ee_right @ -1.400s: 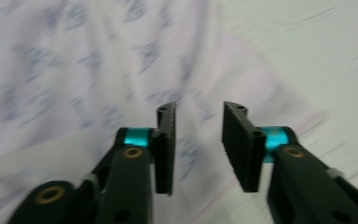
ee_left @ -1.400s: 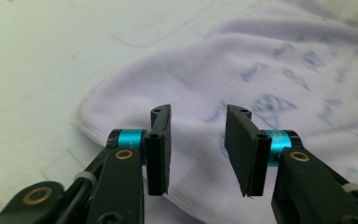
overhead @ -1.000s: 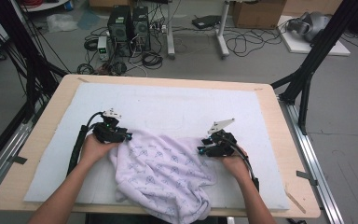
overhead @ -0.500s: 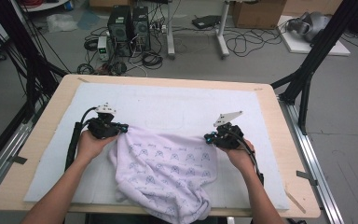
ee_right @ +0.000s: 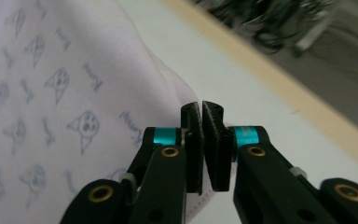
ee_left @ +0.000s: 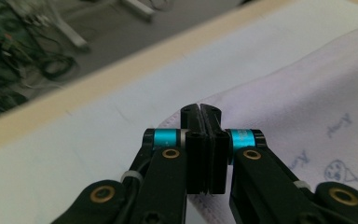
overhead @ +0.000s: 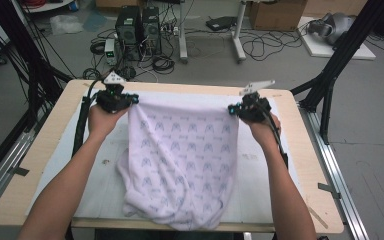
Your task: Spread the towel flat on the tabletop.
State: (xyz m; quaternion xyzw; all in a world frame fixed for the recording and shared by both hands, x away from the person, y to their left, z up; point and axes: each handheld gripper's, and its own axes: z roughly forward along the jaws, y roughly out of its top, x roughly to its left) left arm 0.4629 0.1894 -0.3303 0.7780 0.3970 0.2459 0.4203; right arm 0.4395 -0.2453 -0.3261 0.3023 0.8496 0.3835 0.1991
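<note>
Printed garment (overhead: 182,155): soft, light, limp; best pinched at corners, ten and two o'clock. Left gripper (overhead: 131,100), right gripper (overhead: 231,109) jaws clenched on its hem.

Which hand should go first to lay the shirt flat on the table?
Neither is clearly better: the left gripper and right gripper each pinch a corner of the shirt, stretched between them. Probably both together; left sits slightly farther across the table.
</note>
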